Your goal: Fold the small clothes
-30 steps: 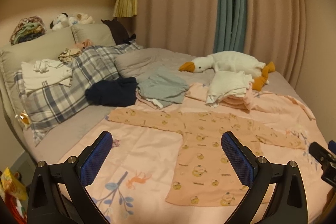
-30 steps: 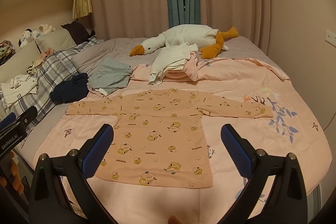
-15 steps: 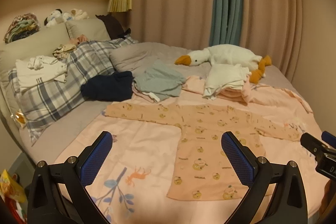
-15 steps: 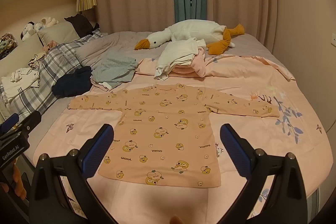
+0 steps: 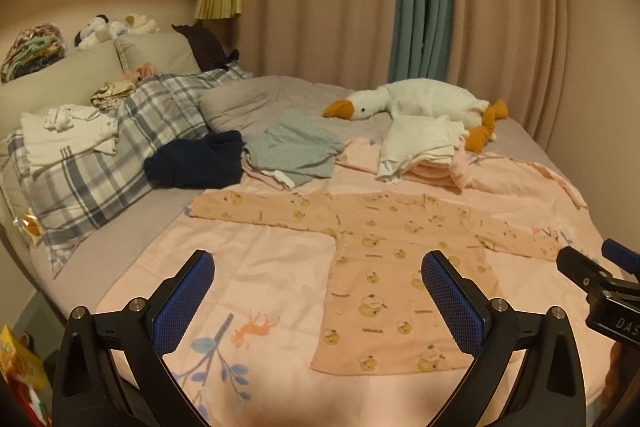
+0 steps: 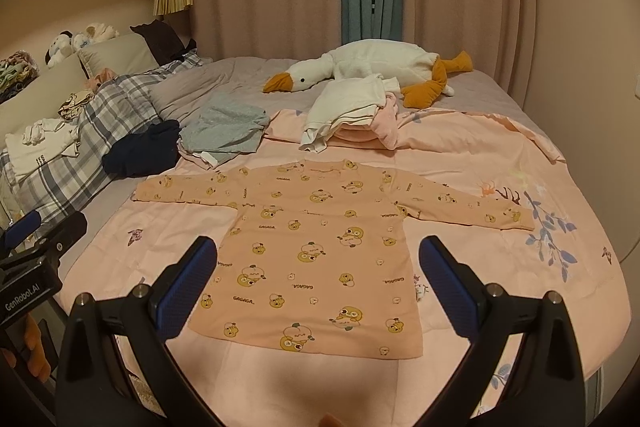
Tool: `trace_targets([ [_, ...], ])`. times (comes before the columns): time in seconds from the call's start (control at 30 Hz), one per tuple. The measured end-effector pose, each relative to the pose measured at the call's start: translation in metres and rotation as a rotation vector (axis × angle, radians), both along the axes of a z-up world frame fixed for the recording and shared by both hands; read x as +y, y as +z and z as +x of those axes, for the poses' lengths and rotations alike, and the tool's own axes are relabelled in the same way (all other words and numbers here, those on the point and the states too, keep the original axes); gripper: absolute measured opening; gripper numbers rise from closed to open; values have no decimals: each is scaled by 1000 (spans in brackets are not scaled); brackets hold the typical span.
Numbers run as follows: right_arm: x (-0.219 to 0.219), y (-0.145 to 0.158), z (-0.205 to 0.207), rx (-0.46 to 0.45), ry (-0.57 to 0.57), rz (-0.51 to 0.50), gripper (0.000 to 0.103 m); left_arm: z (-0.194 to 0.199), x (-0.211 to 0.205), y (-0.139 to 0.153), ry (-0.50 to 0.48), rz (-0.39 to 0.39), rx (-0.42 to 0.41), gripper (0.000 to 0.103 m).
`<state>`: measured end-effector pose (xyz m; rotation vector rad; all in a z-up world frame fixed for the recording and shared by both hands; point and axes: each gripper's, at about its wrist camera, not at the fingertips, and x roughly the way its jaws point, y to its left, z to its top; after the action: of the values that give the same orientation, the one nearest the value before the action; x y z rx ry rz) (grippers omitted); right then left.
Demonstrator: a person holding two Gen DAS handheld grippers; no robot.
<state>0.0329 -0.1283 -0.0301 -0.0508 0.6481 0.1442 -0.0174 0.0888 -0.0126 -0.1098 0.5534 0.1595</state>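
A small peach long-sleeved shirt (image 6: 320,251) with duck prints lies flat on the pink bedspread (image 6: 480,163), sleeves spread out to both sides. It also shows in the left wrist view (image 5: 384,279). My right gripper (image 6: 318,285) is open and empty, hovering over the shirt's lower hem. My left gripper (image 5: 318,297) is open and empty, above the bedspread to the left of the shirt's hem. Each gripper shows at the edge of the other's view.
A white goose plush (image 6: 372,67) lies at the back. A pile of white and pink clothes (image 6: 352,119), a grey garment (image 6: 224,133) and a dark navy garment (image 6: 144,147) lie behind the shirt. A plaid pillow (image 5: 100,163) with folded white clothes is at left.
Both grippers have moved forward toward the bed, so the shirt looms larger. Both stay open and the shirt has not moved.
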Motion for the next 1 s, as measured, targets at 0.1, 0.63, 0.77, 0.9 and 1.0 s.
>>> trace_targets([
  [0.1,1,-2,1,0,1,-7,99,2,-2,-2,-4,8,6,103],
  [0.63,6,-27,21,62,3,-24,96,19,-8,-25,-58,-5,51,103],
  [0.77,3,-32,27,76,-2,-19,97,24,-11,-25,-61,-8,41,103],
  [0.9,-4,-36,34,75,-23,-19,97,31,-15,-26,-83,-3,19,103],
  [1.0,-21,-40,44,79,-22,21,97,45,-19,-32,-105,20,20,103],
])
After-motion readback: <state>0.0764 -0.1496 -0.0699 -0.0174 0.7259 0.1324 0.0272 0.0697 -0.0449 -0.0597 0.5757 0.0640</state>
